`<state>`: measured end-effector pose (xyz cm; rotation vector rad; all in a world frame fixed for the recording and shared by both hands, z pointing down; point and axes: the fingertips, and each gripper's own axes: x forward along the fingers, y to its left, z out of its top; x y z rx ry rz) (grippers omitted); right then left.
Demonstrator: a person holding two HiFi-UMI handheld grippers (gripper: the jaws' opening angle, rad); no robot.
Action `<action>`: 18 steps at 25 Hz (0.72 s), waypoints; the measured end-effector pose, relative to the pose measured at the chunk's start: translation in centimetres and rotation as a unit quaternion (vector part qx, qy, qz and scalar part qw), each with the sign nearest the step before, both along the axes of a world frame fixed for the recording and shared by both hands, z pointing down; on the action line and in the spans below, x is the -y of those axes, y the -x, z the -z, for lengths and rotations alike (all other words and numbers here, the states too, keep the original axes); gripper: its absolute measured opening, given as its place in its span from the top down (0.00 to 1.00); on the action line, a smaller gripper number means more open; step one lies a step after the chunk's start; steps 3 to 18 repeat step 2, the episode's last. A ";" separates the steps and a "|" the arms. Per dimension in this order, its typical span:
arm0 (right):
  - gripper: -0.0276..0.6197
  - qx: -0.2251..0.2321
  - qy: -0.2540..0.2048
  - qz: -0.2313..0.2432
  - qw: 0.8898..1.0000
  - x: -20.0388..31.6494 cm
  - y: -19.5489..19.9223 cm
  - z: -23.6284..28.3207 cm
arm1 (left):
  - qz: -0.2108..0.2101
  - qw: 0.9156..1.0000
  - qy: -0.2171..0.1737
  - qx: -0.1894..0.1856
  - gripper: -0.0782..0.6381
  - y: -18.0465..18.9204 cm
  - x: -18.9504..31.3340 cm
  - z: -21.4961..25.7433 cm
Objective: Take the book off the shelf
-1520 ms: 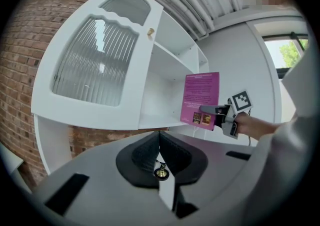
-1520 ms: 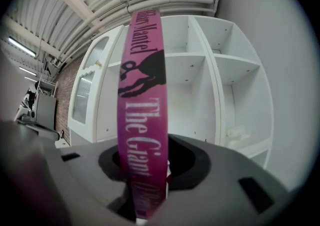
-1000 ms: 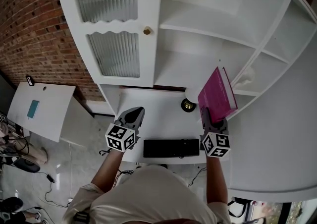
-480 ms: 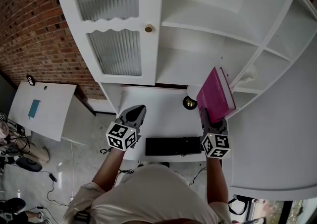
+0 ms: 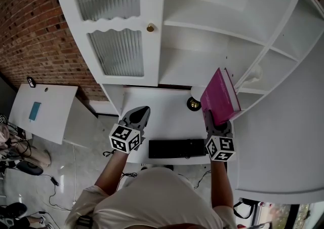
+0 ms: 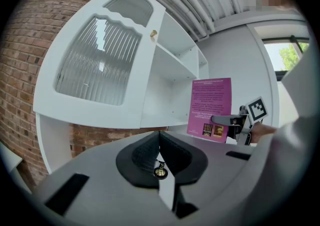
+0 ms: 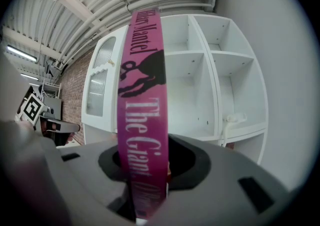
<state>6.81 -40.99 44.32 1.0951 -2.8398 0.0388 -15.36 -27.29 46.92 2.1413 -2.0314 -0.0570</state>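
Note:
A magenta book (image 5: 220,99) is held upright in front of the white shelf unit (image 5: 202,71), clear of its compartments. My right gripper (image 5: 211,117) is shut on the book's lower edge. In the right gripper view the spine (image 7: 142,100) runs up between the jaws of the right gripper (image 7: 145,170). The left gripper (image 5: 140,112) hovers over the desk to the left, shut and with nothing in it. From the left gripper view, the book's back cover (image 6: 210,105) and the right gripper (image 6: 225,119) show beyond the closed tips of the left gripper (image 6: 159,142).
Below the shelf is a white desk (image 5: 162,116) with a black keyboard (image 5: 176,148) and a small round dark-and-gold object (image 5: 193,104). A cabinet door with ribbed glass (image 5: 116,53) stands at the left, a brick wall (image 5: 30,30) beyond it. A low white table (image 5: 40,111) is at far left.
Hardly anything differs: the book and the right gripper have drifted very slightly left, and the left gripper stays where it was.

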 end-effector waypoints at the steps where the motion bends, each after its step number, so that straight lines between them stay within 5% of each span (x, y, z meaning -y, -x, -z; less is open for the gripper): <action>1: 0.74 0.000 0.000 0.000 1.000 0.0 0.0 0.0 | 0.000 1.000 -0.001 0.000 0.90 0.0 0.0 0.1; 18: 0.74 0.000 0.000 0.001 1.000 0.0 0.0 0.1 | 0.001 1.000 -0.001 0.000 0.90 0.0 0.1 0.1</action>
